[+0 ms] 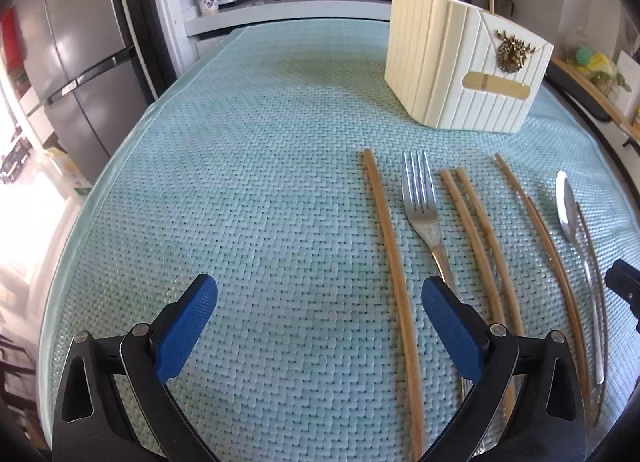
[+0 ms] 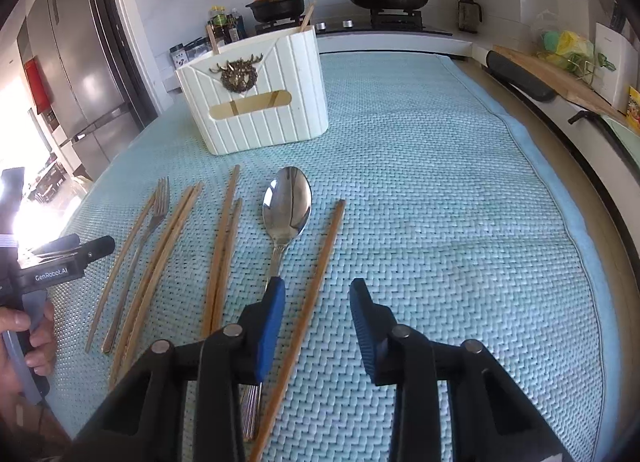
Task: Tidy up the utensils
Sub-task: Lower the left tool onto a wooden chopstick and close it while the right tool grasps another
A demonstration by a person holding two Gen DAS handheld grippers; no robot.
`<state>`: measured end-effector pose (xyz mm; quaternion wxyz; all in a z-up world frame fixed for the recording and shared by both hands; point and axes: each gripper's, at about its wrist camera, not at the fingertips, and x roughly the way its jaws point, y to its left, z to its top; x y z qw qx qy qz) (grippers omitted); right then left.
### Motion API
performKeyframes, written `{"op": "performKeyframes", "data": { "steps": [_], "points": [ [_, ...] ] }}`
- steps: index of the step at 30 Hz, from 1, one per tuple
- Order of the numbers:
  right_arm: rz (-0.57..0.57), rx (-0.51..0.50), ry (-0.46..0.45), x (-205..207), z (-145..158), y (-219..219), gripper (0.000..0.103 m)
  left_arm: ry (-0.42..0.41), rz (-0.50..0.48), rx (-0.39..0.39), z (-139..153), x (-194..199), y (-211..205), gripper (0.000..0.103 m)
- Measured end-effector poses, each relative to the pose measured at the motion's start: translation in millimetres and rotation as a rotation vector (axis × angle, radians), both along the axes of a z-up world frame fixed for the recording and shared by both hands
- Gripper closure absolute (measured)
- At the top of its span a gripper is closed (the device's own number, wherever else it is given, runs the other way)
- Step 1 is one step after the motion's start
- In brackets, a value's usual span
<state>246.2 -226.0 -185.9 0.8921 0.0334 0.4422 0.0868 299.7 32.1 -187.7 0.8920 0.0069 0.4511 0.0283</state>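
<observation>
Both claws are held apart and empty: right gripper (image 2: 316, 294) straddling a bamboo chopstick (image 2: 316, 282), left gripper (image 1: 320, 294) over the woven mat (image 1: 240, 182).

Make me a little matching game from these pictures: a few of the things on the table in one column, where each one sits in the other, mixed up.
Things:
1. spoon
2. fork
3. white holder
4. single chopstick

Places:
A. stands upright at the far end of the mat, sticks poking out of its top
B. lies between the right gripper fingers
C. lies just left of that single chopstick
D. lies near the left end of the utensil row

Pairs: 1-C, 2-D, 3-A, 4-B
</observation>
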Motion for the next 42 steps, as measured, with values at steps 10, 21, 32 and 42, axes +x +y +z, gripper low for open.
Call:
{"op": "performKeyframes", "data": {
  "steps": [10, 21, 32, 42],
  "points": [
    [0.050, -0.155, 0.029, -18, -11, 0, 0.081, 0.038, -0.015, 0.020, -11, -7, 13, 0.001],
    [-0.008, -0.032, 0.104, -1, -8, -35, 0.081, 0.099, -0.072, -0.057, -10, 31, 18, 0.010],
    [-0.015, -0.094, 0.126, 47, -8, -27, 0.081, 0.159, -0.158, -0.060, -5, 75, 8, 0.031],
    [-0.035, -0.079, 0.138, 66, -7, -26, 0.092, 0.167, -0.181, -0.049, -3, 85, 1, 0.076]
  ]
}}
